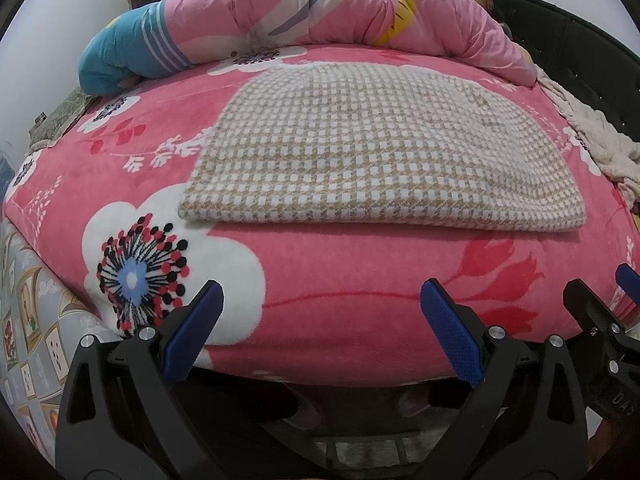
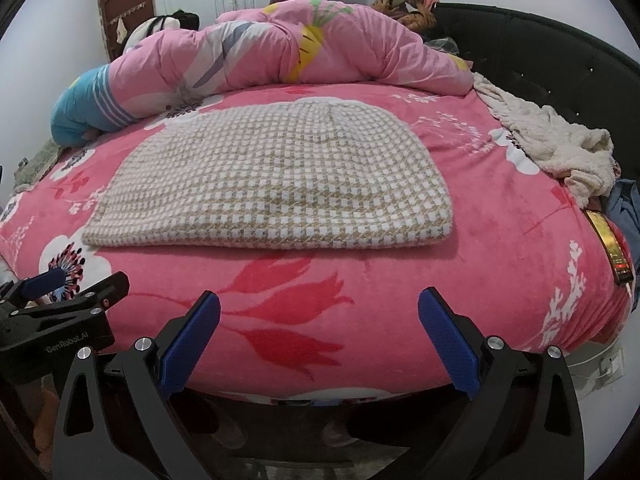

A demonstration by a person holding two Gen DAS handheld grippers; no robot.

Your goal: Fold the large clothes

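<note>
Fig.: Checked garment (image 1: 360, 152) lies flat, folded w/ near edge doubled, mid-bed on pink floral blanket (image 1: 340, 280). Left gripper (image 1: 320, 312) and right gripper (image 2: 320, 320) hover side by side off the near bed edge, jaws wide apart, holding nothing. For next fold: pinch both near corners together, lift evenly, keep edges aligned.

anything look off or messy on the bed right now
The checked garment lies flat and neatly folded. The oddities are at the bed's right edge: a phone sits near the drop, and a cream blanket lies crumpled. Both tools are open, touching nothing.
</note>
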